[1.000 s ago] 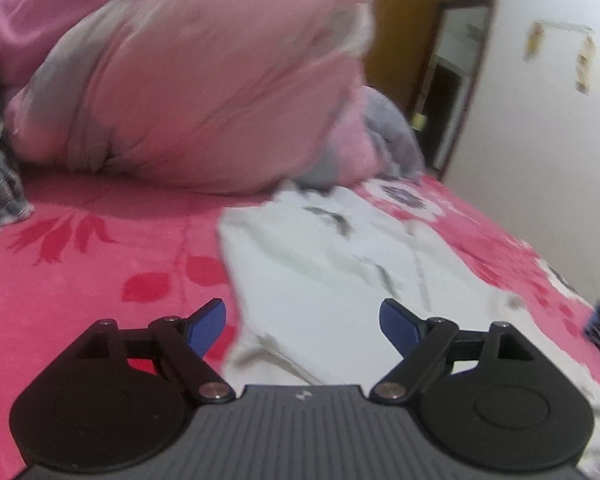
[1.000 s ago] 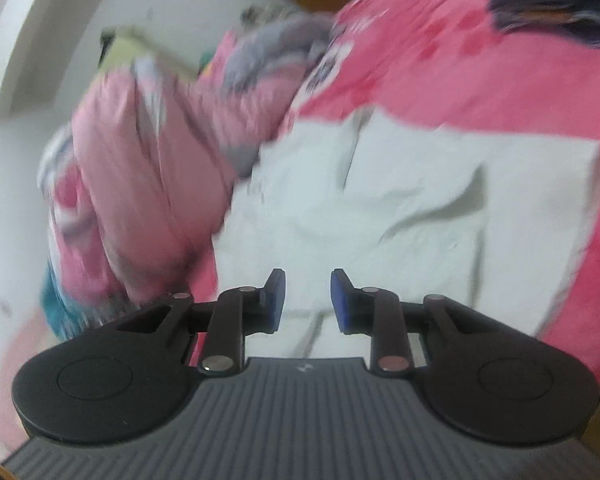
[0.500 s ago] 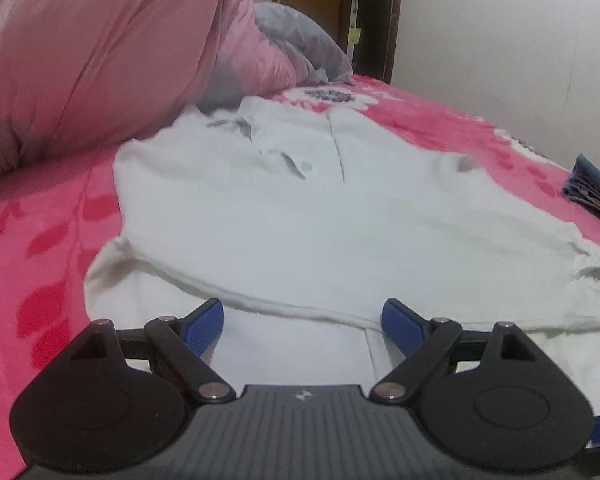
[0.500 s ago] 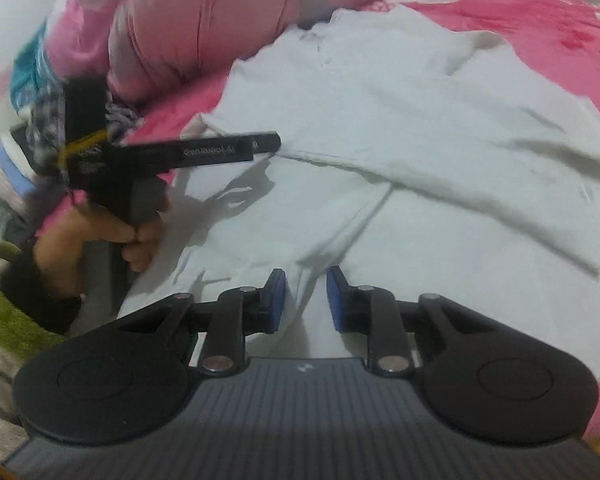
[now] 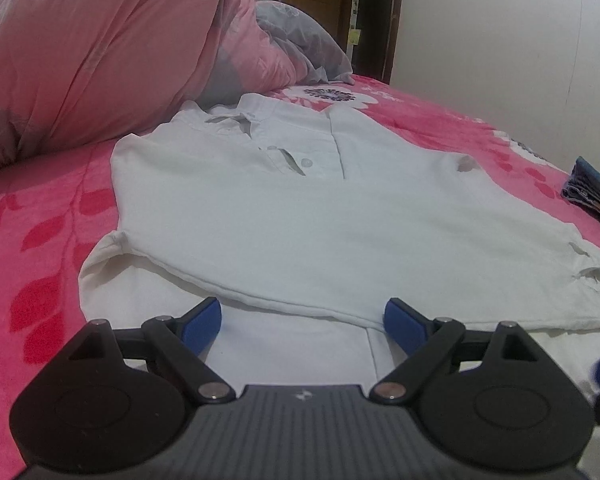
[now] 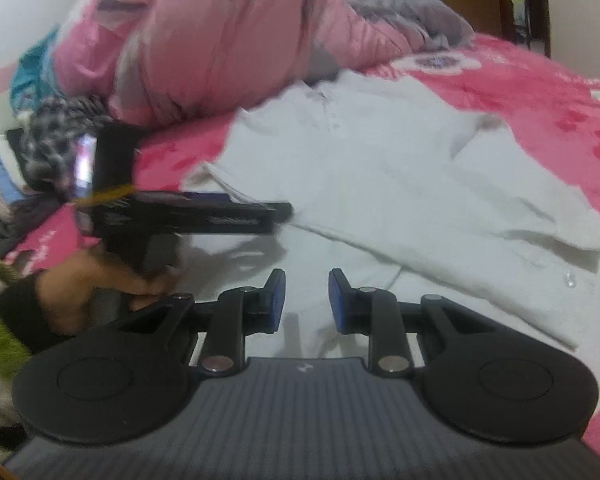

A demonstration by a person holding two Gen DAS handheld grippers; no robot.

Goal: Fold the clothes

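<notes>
A white collared shirt [image 5: 300, 208] lies flat on the pink flowered bed [image 5: 40, 248], collar at the far end, with a fold running across its lower part. My left gripper [image 5: 303, 320] hovers low over the near layer of the shirt, open wide, with nothing between its blue pads. In the right wrist view the shirt [image 6: 400, 168] spreads ahead. My right gripper [image 6: 307, 296] sits just above the near white cloth, a narrow gap between its pads and nothing pinched. The left gripper [image 6: 220, 216] shows there from the side, held by a hand [image 6: 100, 284], its tip at the fold.
A bulky pink quilt [image 5: 100, 48] and a grey blanket [image 5: 300, 40] are heaped at the head of the bed. Folded blue clothes [image 5: 596, 188] lie at the right edge. A stack of clothes [image 6: 28, 160] stands at the left; a wall and a doorway [image 5: 376, 16] lie beyond.
Both grippers came down from the quilt end to the shirt's near part. The right view rolled level, and the left gripper with its hand came into it. The left has since held still.
</notes>
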